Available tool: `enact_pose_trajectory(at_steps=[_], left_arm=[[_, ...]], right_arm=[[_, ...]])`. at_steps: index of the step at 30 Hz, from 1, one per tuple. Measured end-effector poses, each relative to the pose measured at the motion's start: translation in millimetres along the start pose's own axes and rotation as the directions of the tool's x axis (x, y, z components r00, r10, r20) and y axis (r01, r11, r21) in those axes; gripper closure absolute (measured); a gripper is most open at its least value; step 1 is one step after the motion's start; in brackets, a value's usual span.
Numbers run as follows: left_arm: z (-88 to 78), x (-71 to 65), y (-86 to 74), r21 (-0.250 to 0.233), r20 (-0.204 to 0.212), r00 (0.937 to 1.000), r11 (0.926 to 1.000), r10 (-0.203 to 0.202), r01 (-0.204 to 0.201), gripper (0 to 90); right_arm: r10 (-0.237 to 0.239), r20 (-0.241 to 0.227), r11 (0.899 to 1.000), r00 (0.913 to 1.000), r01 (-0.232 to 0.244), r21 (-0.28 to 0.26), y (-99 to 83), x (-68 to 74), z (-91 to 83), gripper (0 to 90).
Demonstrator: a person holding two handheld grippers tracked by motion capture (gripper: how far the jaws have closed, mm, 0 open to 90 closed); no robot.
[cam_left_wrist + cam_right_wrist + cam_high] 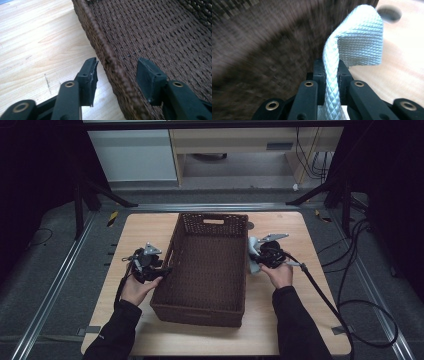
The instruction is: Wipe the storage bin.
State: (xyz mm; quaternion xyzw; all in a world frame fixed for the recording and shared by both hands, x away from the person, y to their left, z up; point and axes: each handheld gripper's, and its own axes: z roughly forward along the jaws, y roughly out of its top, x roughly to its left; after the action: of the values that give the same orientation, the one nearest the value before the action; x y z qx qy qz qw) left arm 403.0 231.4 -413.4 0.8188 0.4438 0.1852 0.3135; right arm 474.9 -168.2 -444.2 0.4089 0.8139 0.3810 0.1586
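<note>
Right tool [329, 72] pinched a pale quilted cloth [359, 40]; left tool [117, 75], spread, straddled the brown woven basket's [110, 65] rim.

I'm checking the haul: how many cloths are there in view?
1: a pale cloth, pinched in the right gripper beside the basket's right wall. Others could hide behind the gripper.
</note>
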Motion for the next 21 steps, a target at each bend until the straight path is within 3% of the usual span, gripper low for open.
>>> enact_pose_trajectory(at_steps=[4,7,21], left_arm=[[2.4,-0.7,-3.3,0.025,0.003,1.0000,0.9997,-0.007,0.007,57.5],[3.2,0.8,-4.7,0.019,0.019,0.9992,0.9992,-0.036,0.036,62.2],[5.7,-0.1,-2.5,0.012,0.000,0.9976,0.9975,-0.069,0.069,66.9]], right_arm=[[-0.023,-0.003,0.998,0.9997,0.023,-0.056,8.9,6.5,-16.2,82.5],[-0.030,-0.001,0.998,0.9995,0.030,-0.057,8.7,9.2,-18.6,82.5],[0.003,-0.004,0.996,1.0000,-0.002,0.091,-26.8,7.2,12.1,82.4]])
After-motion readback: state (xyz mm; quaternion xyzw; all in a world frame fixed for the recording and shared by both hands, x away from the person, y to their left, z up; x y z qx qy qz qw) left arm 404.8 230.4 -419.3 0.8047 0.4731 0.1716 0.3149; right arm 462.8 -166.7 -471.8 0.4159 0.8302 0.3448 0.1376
